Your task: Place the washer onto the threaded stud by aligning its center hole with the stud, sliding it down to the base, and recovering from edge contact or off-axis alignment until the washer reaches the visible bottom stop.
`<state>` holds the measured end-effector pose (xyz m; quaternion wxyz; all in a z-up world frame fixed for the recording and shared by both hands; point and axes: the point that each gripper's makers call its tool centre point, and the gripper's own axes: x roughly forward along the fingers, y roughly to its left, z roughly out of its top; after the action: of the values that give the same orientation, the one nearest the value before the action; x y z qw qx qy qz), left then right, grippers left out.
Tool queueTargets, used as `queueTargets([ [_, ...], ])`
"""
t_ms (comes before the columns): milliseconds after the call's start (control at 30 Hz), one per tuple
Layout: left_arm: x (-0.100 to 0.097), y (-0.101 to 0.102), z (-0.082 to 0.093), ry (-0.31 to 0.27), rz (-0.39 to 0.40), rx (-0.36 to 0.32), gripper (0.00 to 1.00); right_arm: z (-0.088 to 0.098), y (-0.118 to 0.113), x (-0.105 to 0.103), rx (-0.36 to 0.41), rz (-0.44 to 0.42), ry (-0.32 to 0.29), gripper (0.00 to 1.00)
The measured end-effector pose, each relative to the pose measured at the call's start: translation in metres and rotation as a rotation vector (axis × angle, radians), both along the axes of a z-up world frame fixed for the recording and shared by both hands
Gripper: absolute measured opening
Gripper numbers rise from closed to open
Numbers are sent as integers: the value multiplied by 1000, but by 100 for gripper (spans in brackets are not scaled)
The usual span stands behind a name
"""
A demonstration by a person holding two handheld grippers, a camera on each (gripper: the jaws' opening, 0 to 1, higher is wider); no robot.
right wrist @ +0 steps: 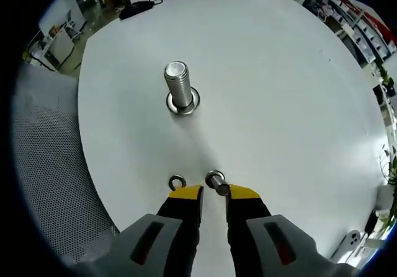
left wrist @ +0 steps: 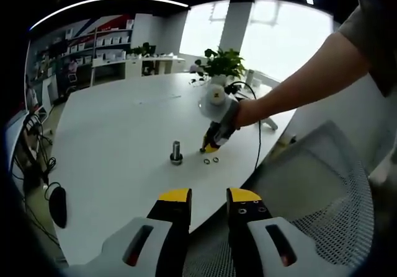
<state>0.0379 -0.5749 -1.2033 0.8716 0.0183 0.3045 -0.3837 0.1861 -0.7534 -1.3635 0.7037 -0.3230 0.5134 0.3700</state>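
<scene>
The threaded stud (right wrist: 179, 91) stands upright on the round white table (right wrist: 279, 103), its wide base flat on the top. Two small washers lie on the table nearer the edge. In the right gripper view the right gripper (right wrist: 214, 193) is low over the table with its jaws a little apart; one washer (right wrist: 215, 179) sits just at the gap between the yellow tips, and whether it is pinched cannot be told. The other washer (right wrist: 177, 182) lies just beside the left tip. The left gripper (left wrist: 208, 196) is held off the table edge, jaws spread and holding nothing. A potted plant (left wrist: 221, 62) stands at the far side, a mesh chair (left wrist: 322, 184) beside the table
</scene>
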Motion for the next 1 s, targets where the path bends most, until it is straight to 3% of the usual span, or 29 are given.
queueTargets([
  [500,-1,0,0,1,-4,-3,20,-3,-21,-34,0,-40,41,20],
  [1000,-1,0,-1,3,-2,2,21,-6,-8,-43,7,-19,64,22],
])
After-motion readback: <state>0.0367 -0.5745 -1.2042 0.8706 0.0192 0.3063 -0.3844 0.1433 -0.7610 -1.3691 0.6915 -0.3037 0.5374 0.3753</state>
